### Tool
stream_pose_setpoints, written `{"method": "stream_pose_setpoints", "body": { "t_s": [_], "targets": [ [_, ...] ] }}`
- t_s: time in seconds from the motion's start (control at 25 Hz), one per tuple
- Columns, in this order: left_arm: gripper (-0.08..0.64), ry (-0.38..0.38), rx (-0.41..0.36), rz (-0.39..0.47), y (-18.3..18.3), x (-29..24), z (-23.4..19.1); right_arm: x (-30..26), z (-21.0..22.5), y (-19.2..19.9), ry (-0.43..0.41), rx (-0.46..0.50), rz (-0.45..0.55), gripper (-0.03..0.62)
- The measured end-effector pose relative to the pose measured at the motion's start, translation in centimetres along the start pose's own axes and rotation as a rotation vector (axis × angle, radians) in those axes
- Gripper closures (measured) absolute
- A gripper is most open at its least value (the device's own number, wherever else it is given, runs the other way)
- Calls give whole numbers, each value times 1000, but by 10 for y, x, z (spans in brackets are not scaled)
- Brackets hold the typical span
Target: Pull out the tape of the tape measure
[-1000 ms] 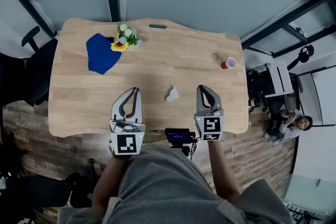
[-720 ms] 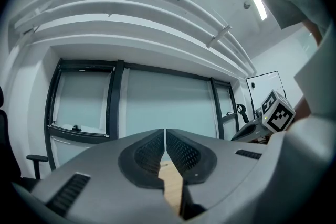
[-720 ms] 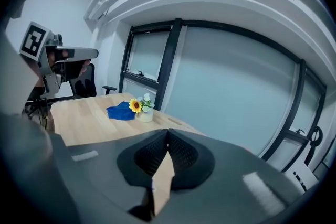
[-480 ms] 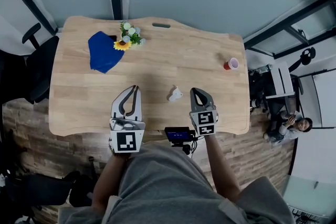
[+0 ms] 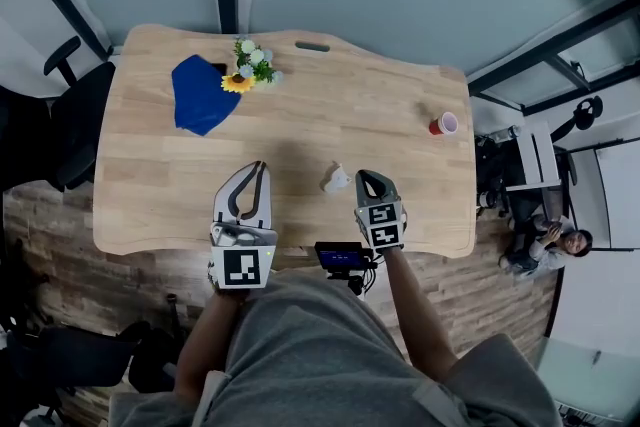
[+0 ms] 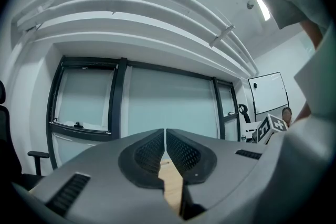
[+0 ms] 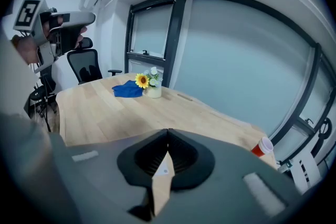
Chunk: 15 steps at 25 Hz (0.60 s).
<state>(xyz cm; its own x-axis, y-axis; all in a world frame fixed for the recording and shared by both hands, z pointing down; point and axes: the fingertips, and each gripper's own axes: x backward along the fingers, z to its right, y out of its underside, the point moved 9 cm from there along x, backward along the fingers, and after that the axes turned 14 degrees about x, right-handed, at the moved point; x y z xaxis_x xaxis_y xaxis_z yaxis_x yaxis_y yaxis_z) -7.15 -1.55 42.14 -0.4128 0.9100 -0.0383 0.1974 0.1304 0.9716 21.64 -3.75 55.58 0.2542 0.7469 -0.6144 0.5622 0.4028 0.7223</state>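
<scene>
two items: left gripper, right gripper, both clenched empty; hazard: right gripper's closed tips may shove nearby tape measure aside.

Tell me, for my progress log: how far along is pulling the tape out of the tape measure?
Done: nothing; the tape measure lies on the table with no tape visibly drawn. In hand: the right hand-held gripper sits just beside it, jaws shut, empty; the left hand-held gripper is shut and empty too. Left: grasp its body, grip the tape end, pull.
</scene>
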Motion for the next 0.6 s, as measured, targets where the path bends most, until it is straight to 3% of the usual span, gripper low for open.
{"method": "stream_pose_setpoints", "body": {
  "t_s": [0.32,0.44,0.6],
  "targets": [
    [540,-33,-8,3,-1,9,-12,-29,-10,29,-43,-54,-107,580],
    [540,-42,-37,-6,-1,15,-17,-40,-14,42,-55,-100,-160,580],
    [540,-67,-19,-1,-1,21,-23,-54,-20,55,-59,-168,-222,580]
  ]
}}
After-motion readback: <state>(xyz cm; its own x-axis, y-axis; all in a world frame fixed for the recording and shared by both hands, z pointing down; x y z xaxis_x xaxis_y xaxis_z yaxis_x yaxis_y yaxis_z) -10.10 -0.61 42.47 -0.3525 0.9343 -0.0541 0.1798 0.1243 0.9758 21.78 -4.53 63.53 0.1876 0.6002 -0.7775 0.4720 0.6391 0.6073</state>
